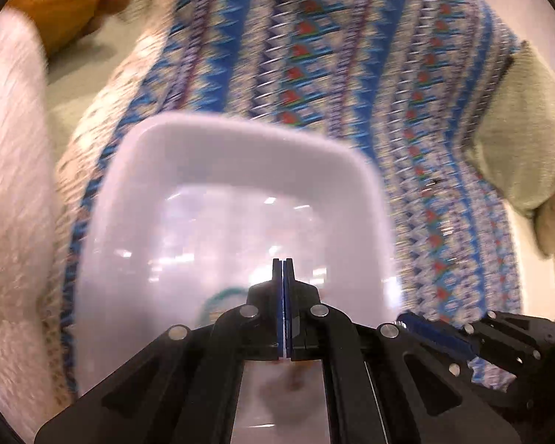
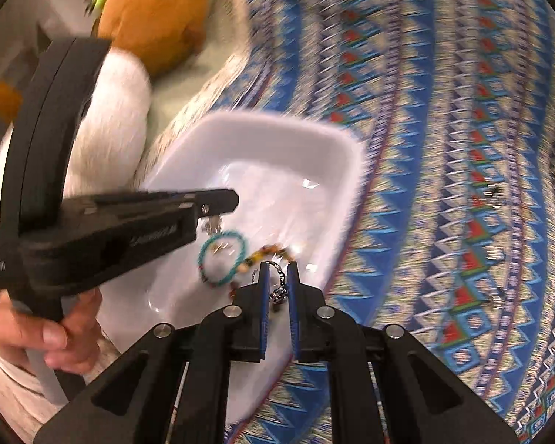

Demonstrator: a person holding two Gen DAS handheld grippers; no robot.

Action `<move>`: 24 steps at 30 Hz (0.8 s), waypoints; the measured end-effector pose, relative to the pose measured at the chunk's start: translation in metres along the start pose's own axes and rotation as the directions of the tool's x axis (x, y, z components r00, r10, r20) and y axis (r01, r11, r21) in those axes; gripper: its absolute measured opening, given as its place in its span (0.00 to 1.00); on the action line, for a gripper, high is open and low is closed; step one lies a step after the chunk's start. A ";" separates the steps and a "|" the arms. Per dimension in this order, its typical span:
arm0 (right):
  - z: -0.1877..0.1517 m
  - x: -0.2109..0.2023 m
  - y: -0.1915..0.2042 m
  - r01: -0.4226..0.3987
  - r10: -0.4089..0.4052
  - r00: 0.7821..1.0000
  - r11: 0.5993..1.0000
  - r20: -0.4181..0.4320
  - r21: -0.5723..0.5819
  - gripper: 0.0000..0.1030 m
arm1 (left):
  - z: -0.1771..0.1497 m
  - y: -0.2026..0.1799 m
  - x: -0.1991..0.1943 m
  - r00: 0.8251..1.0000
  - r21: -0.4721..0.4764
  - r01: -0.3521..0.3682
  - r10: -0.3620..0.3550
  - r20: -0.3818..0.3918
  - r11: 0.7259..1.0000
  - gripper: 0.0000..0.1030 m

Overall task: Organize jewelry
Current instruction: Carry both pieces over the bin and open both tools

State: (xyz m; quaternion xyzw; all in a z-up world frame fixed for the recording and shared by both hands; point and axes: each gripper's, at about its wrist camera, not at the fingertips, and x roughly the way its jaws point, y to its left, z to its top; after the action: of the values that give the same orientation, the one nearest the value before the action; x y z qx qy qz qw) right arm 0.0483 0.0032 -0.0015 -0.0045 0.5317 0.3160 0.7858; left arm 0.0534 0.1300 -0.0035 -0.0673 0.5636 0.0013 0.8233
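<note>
Now the left tool (image 1: pixel 283 261), fingers pressed together, hangs over the white tray (image 2: pixel 277 137) on the patterned cloth (image 2: pixel 444 111). The right tool (image 2: pixel 277 264), fingers apart, straddles a silver chain (image 2: pixel 277 292) beside the turquoise bracelet (image 2: pixel 224 255).

blurred: patterned cloth (image 1: pixel 351 74) | hidden: turquoise bracelet (image 1: pixel 218 298) partly behind left gripper's fingers (image 1: pixel 277 296)

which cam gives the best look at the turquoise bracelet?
Right wrist. The turquoise bracelet shows as a full ring lying in the white dish, beside beaded pieces, just ahead of the right gripper. Left wrist shows only a blurred teal arc of it, low in the dish, partly hidden behind the left gripper.
</note>
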 end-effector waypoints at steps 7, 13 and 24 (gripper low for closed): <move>-0.005 0.032 0.026 0.026 -0.028 0.998 0.998 -0.051 -0.049 0.10 | -0.023 0.020 0.016 0.997 0.070 -0.071 0.073 -0.031 0.995 0.01; -0.008 0.042 0.027 0.039 -0.043 0.996 0.997 -0.072 -0.060 0.10 | -0.024 0.021 0.001 0.995 0.091 -0.104 0.103 0.019 0.990 0.02; -0.005 0.006 0.001 0.045 -0.045 0.999 0.998 0.004 0.038 0.37 | -0.017 0.013 -0.009 0.995 0.058 -0.095 0.092 0.050 0.994 0.04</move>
State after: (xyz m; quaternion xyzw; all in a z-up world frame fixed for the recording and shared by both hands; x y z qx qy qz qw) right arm 0.0444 0.0051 -0.0081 -0.0006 0.5353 0.2881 0.7940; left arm 0.0337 0.1414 -0.0026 -0.0161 0.5464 0.0245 0.8370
